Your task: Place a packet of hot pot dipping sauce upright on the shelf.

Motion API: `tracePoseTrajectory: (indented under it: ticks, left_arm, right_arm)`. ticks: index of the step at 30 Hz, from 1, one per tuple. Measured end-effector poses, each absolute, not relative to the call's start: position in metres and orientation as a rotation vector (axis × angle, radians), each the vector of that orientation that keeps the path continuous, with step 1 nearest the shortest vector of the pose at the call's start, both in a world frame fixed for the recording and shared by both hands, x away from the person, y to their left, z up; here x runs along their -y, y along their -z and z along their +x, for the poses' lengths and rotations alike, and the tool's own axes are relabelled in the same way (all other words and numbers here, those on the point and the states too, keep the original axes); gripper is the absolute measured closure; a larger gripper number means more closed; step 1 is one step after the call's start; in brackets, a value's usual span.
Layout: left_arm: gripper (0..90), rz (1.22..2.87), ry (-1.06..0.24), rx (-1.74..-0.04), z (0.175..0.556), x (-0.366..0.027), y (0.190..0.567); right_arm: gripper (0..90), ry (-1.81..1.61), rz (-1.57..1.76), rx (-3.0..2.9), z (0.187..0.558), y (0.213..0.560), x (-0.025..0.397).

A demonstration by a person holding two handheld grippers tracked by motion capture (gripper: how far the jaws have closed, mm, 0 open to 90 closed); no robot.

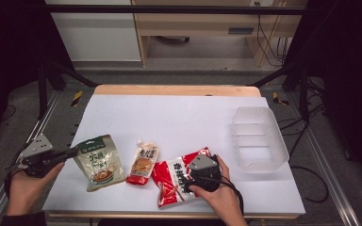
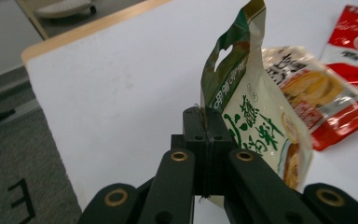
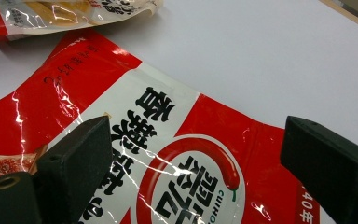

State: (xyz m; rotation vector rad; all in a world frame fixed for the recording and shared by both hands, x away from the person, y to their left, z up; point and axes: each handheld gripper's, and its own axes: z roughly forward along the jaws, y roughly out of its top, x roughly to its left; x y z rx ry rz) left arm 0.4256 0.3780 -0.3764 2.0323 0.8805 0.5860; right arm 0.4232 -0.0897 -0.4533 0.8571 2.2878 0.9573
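Near the left edge of the white tabletop [image 1: 179,117], the left gripper [image 1: 73,152] is pinching the top corner of the green-and-cream foil pouch printed with a dish of food [image 1: 99,161]; the left gripper view is showing its jaws pressed fully together on that sealed edge [image 2: 204,116], just beside the hang-hole, with the pouch [image 2: 254,126] rising tilted above them. Beside it, the small orange-and-red spouted sauce sachet [image 1: 143,164] is lying flat, and next to that the large glossy red-and-white plastic seasoning bag with a chilli logo [image 1: 175,181] is lying under the right gripper [image 1: 199,175]. From the right gripper view, its jaws are standing wide apart over the bag [image 3: 186,154], holding nothing. Well apart to the right, the translucent plastic bin [image 1: 259,139] is sitting empty.

These packets are probably handling as light, limp and slippery: the film is creasing and shining, so a grip on the filled belly is likely sliding or crushing the contents. Judging by the green pouch, the flat sealed rim is offering the firmest hold, and the red bag is likely wanting the same, taken at its edge seam rather than its middle
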Motion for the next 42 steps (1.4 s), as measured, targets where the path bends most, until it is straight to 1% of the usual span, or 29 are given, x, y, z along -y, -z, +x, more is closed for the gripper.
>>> tracePoseTrajectory:
  ticks: [7, 11, 13, 21, 31, 36, 38, 42]
  left_arm:
    - [90.0, 2.057, -0.621, -0.780, 0.410, -0.366, 0.349]
    - [90.0, 2.074, -0.638, -0.754, 0.405, -0.360, 0.341]
    - [90.0, 2.055, -0.654, -0.750, 0.403, -0.356, 0.337]
    - [90.0, 2.000, -0.684, -0.755, 0.400, -0.351, 0.329]
    - [90.0, 2.019, -0.705, -0.701, 0.401, -0.334, 0.316]
    - [90.0, 2.006, -0.718, -0.688, 0.406, -0.327, 0.307]
    - [90.0, 1.999, -0.720, -0.682, 0.408, -0.324, 0.304]
    - [90.0, 2.000, -0.705, -0.654, 0.413, -0.318, 0.298]
  right_arm:
    - [9.8, -0.955, 0.857, -2.292, 0.423, 0.454, 0.091]
    - [9.8, -0.952, 0.854, -2.295, 0.423, 0.454, 0.090]
    - [9.8, -0.947, 0.855, -2.298, 0.424, 0.454, 0.090]
    - [9.4, -0.938, 0.853, -2.306, 0.424, 0.455, 0.090]
    - [9.1, -0.983, 0.898, -2.335, 0.424, 0.453, 0.089]
    - [9.6, -0.993, 0.864, -2.351, 0.425, 0.438, 0.088]
    - [9.2, -0.996, 0.822, -2.368, 0.426, 0.425, 0.090]
    - [9.5, -0.983, 0.783, -2.395, 0.428, 0.412, 0.093]
